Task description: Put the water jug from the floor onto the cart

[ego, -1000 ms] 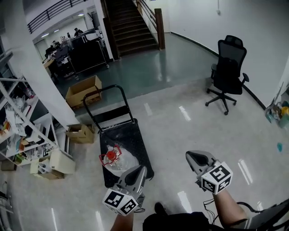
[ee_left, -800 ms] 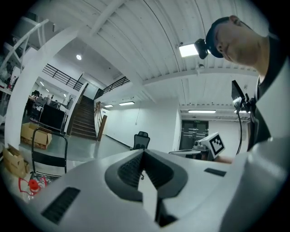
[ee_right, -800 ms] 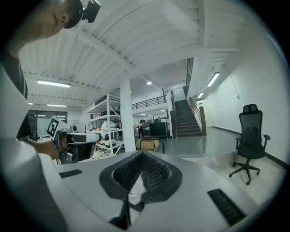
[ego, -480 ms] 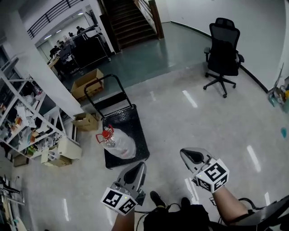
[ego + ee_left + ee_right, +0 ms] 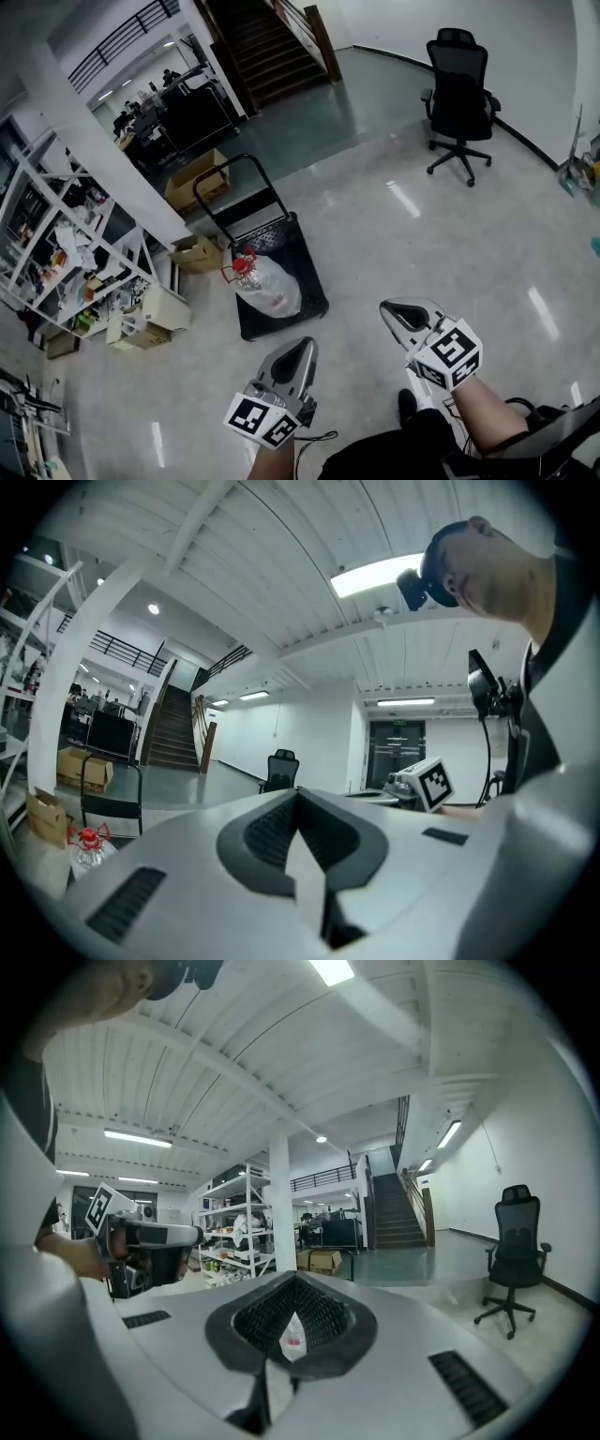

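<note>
Ahead and to the left of both grippers, the water jug (image 5: 270,286) lies on its side on the dark deck of the cart (image 5: 298,242), well apart from either hand. Its long axis runs along the cart. The red cap end points toward the push handle at the far end and the base points toward the near edge. Judged from how it lies, the jug is already off the floor.

The left gripper (image 5: 303,347) is the nearer one, with the jug up and slightly left of its tip. The right gripper (image 5: 392,310) sits further to the right, over bare floor. Both have their fingers clenched on nothing, and each gripper view shows the pads meeting at the front. Through the small gap behind the right gripper's pads, a white and red patch shows that is probably the jug.

Clear plastic and floor glare blur the jug's outline. Whether it touches the handle uprights cannot be told, and the cart's wheels are hidden. In the left gripper view the jug shows only small, at the lower left edge.
</note>
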